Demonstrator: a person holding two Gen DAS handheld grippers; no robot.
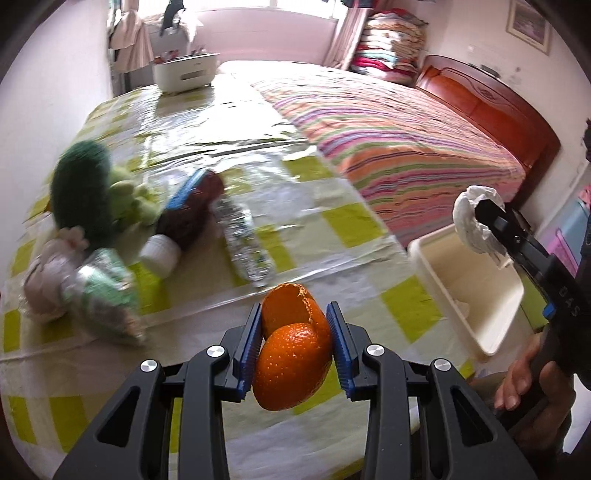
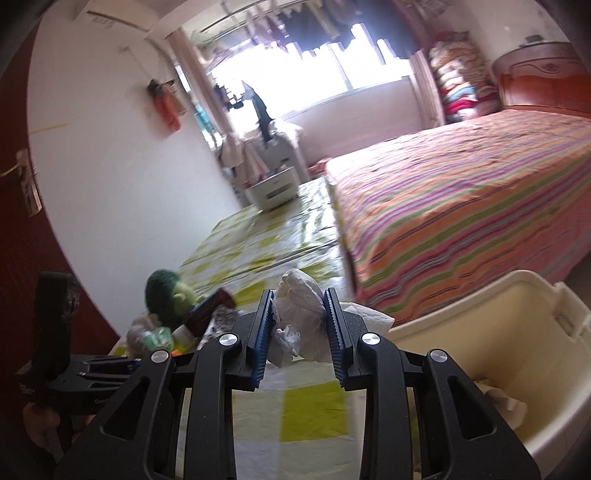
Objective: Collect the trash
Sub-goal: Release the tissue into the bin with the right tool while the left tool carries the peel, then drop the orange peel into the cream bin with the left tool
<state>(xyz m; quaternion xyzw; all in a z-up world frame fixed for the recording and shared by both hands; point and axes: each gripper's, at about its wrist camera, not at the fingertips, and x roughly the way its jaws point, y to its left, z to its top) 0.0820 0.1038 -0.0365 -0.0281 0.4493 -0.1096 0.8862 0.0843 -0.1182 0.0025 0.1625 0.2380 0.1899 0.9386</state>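
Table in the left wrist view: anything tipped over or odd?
Yes. Three bottles lie on their sides: a dark bottle with a white cap, a foil-wrapped one beside it, and a green-labelled one nearer. All are blurred, so nothing spilled can be made out.

Bright window [image 1: 258, 26] washes out far end. White walls [image 2: 110, 177]. Striped bed [image 1: 399, 140] with red wooden headboard [image 1: 491, 107]; folded blankets [image 1: 391, 44] stacked beside it. Table [image 1: 207, 122] under shiny green-checked cover.
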